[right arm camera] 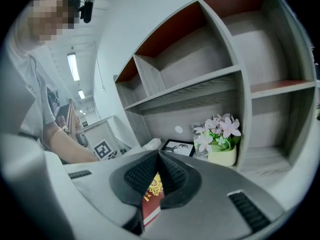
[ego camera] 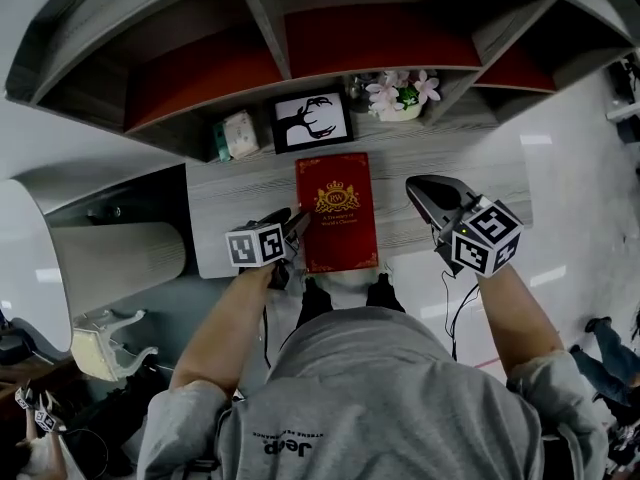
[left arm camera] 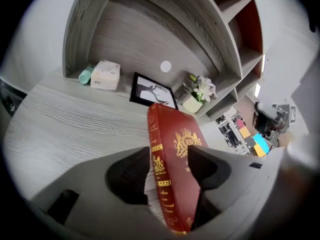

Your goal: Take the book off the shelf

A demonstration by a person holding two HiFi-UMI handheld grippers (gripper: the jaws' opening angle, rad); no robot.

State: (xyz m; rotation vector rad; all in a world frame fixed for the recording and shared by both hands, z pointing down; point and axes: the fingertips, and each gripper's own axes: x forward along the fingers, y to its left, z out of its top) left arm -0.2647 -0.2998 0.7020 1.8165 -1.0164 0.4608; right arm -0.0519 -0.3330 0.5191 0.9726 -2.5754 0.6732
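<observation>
At shelf (ego camera: 235, 203) edge | left gripper (ego camera: 296, 225) clasps book (ego camera: 336, 213) | right gripper (ego camera: 418, 186) alongside

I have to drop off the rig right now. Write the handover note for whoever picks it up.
The left gripper is shut on the near left corner of the red book.
The right gripper is shut and empty, to the right of the book and apart from it.
The book lies flat on the shelf ledge, in front of the deer picture.
Done: the grip. Left: draw the book off the ledge.
</observation>
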